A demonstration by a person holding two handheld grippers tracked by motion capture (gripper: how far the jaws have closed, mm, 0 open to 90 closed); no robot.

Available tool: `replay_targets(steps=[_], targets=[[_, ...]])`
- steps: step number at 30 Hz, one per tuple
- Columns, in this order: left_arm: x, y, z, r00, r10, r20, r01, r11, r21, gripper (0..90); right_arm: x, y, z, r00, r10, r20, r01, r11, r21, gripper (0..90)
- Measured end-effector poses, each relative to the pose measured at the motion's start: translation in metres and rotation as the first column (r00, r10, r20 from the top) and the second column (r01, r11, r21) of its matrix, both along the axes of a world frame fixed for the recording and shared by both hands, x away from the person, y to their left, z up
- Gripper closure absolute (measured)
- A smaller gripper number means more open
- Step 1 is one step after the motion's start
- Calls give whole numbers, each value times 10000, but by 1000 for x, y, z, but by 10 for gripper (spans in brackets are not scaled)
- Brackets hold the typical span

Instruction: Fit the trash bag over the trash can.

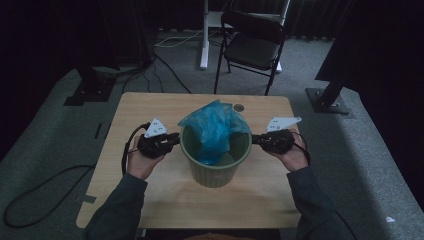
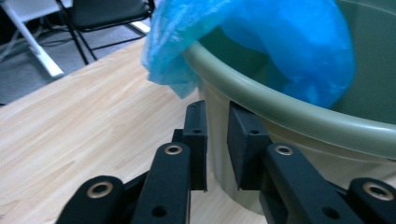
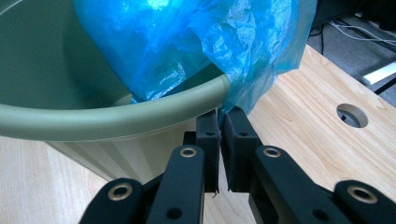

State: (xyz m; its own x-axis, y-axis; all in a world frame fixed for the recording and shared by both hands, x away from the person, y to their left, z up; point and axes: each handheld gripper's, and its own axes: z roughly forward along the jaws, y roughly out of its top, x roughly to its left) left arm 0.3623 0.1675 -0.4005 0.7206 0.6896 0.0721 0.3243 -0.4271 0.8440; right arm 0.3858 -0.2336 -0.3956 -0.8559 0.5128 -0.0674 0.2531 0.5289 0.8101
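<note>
Bin: round green plastic bin (image 1: pixel 215 167) stands mid-worktop (image 1: pixel 150 107), nearer the front edge.
Bag: crumpled blue plastic bag (image 1: pixel 214 127) drapes over its far rim.
Left claw (image 2: pixel 216 122): slightly parted, empty, beside the bin wall.
Right claw (image 3: pixel 219 122): nearly closed, pinching the bag's hanging edge.

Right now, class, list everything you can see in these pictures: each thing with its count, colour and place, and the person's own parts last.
Bin: one, green, middle of the table.
Bag: one, blue plastic, bunched in the bin and hanging over its far rim.
Table: one, light wood, with a round hole near its far edge.
Chair: one, black, on the floor beyond the table.
Cables: several, black, on the grey floor.
Left hand-held gripper: one, black, at the bin's left side, jaws slightly apart with nothing between them.
Right hand-held gripper: one, black, at the bin's right side, jaws nearly together just under the bag's edge.
Sleeves: two, dark grey, bottom.
</note>
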Motion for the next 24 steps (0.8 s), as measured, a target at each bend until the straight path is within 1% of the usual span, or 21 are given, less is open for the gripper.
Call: replay_targets(steps=[2,4,7,10,11,13,16,18,21,23,24], targets=[[2,1,1,9998,177,128,-179,9998,119,744,0,0,0,10000,-15,40,15,10000,-56,854],[4,2,3,9987,370,354,-377,9991,210,724,0,0,0,10000,-22,34,22,10000,-48,854],[9,5,6,9968,588,533,-594,9982,94,677,0,0,0,10000,-20,38,20,10000,-50,854],[14,4,9,9949,741,687,-754,9970,169,640,0,0,0,10000,-24,38,24,10000,-43,854],[16,4,10,9948,731,715,-749,9969,229,633,0,0,0,10000,-27,43,27,10000,-44,854],[20,3,11,9951,669,731,-686,9974,210,618,-1,0,0,10000,-34,51,34,10000,-41,854],[23,-1,11,9954,551,785,-587,9973,446,620,-1,0,0,10000,-40,52,40,10000,-13,853],[24,-4,10,9950,488,870,-542,9967,610,655,-1,0,0,10000,-38,68,38,10000,-31,853],[26,-7,11,9951,315,937,-402,9949,923,762,-1,0,0,10000,-36,88,36,10000,-54,859],[27,-7,12,9960,142,887,-225,9954,929,846,-1,0,1,9999,-50,105,50,10000,-50,882],[26,-7,13,9954,121,950,-211,9953,946,879,-1,-1,1,9999,-52,156,53,10000,-42,892]])
